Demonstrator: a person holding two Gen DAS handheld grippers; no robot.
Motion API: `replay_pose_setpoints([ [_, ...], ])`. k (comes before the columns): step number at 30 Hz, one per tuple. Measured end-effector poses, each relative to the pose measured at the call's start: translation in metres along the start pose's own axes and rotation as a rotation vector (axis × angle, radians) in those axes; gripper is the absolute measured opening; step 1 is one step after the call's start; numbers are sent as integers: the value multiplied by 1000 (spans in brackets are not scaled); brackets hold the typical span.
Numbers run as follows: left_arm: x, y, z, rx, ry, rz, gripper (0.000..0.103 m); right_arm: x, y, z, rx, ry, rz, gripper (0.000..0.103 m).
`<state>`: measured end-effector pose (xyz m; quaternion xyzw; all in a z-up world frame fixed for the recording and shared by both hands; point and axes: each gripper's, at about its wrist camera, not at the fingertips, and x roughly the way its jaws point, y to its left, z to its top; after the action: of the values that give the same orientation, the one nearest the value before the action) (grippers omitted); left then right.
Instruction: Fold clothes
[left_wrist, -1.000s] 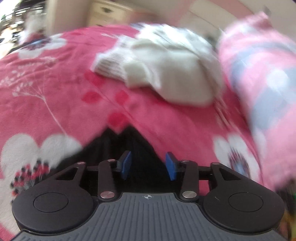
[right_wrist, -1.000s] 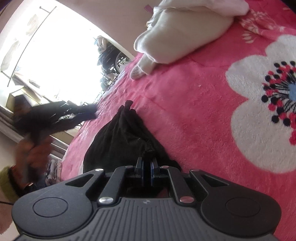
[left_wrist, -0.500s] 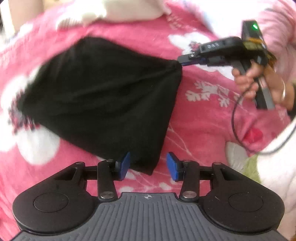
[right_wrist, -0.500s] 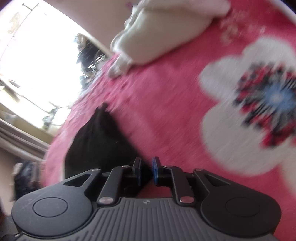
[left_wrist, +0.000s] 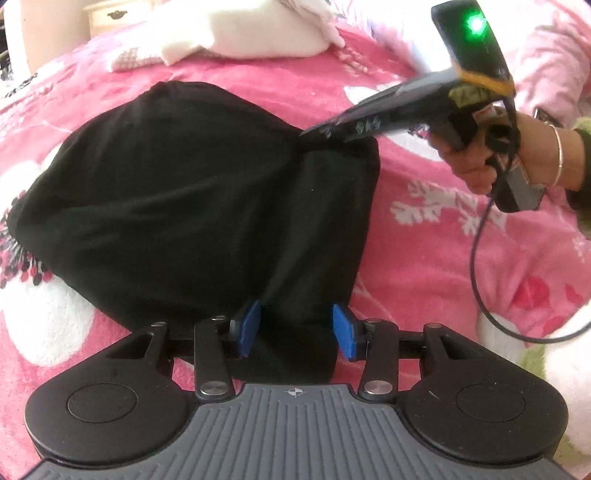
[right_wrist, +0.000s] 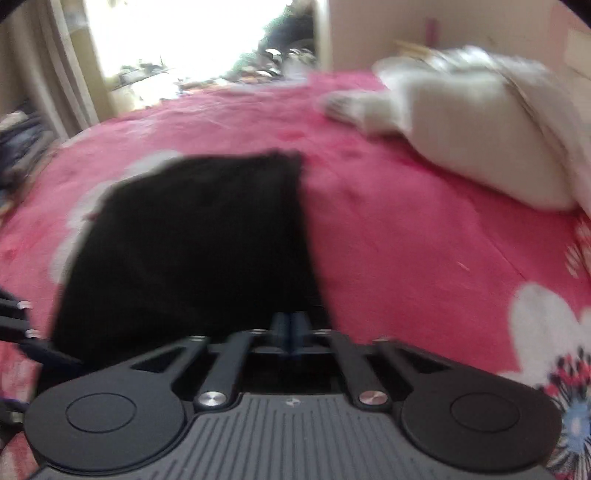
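Black garment (left_wrist: 192, 199) spread at twelve o'clock of both grippers
Right gripper (right_wrist: 291, 328) pinches its corner; left gripper (left_wrist: 295, 328) stands apart, straddling its hem

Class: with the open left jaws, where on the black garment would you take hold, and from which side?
Probably the near corner of the black garment, approached from the near edge: its hem lies flat on the pink blanket between the left gripper's open jaws.

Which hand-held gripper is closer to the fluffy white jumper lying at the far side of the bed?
Right. The right hand-held gripper pinches the black cloth's far corner, nearer the white jumper. The left hand-held gripper sits open at the cloth's near corner, farther away.
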<state>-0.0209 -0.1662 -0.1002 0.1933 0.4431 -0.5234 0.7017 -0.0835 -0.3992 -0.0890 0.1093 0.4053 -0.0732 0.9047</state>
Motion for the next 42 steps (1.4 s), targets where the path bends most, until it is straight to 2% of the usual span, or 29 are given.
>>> replay_pose_setpoints([
  [1, 1, 0, -1, -6, -4, -3, 46, -5, -2, 5, 2, -19, -20, 3],
  [5, 4, -6, -3, 6, -18, 2, 57, -7, 23, 33, -82, -101, 62, 3],
  [6, 4, -9, -3, 19, -21, 10, 58, 1, 30, 37, -102, -98, 93, 3],
  [8, 6, -16, -5, 62, -24, 31, 60, 27, 40, 42, -176, -75, 92, 2],
  [10, 6, -20, -7, 88, -28, 48, 60, 54, 32, 47, -208, -58, -12, 2],
  [12, 5, -22, -8, 100, -31, 58, 60, 68, 10, 59, -143, -53, -113, 3],
  [15, 5, -19, -8, 71, -34, 51, 60, 46, 12, 73, -131, -132, -54, 3],
  [17, 5, -16, -8, 59, -35, 44, 60, 40, 28, 75, -159, -125, 47, 3],
  [19, 7, -16, -8, 65, -37, 40, 60, 54, 41, 76, -188, -67, 124, 3],
  [23, 7, -17, -12, 106, -50, 40, 60, 88, 34, 89, -202, -64, -22, 0],
  [24, 6, -18, -13, 107, -55, 41, 60, 97, 32, 92, -205, -65, -62, 4],
  [26, 5, -18, -14, 107, -64, 46, 60, 82, 39, 98, -252, -125, -91, 3],
  [27, 4, -18, -14, 107, -67, 46, 60, 76, 42, 101, -255, -125, -54, 3],
  [31, 3, -17, -16, 95, -79, 36, 61, 91, 68, 97, -319, -28, 95, 1],
  [33, 3, -16, -17, 88, -83, 31, 61, 122, 64, 103, -309, 1, 2, 0],
  [35, 2, -16, -17, 85, -87, 29, 61, 133, 51, 116, -218, -12, -64, 2],
  [36, 2, -15, -17, 79, -89, 28, 61, 128, 52, 122, -216, -34, -75, 3],
  [38, 1, -14, -16, 65, -92, 23, 61, 107, 69, 129, -277, -76, -2, 5],
  [40, 0, -13, -16, 53, -95, 16, 61, 96, 93, 130, -351, -28, 141, 5],
  [42, 0, -12, -17, 50, -97, 12, 61, 104, 119, 129, -397, 72, 324, 5],
])
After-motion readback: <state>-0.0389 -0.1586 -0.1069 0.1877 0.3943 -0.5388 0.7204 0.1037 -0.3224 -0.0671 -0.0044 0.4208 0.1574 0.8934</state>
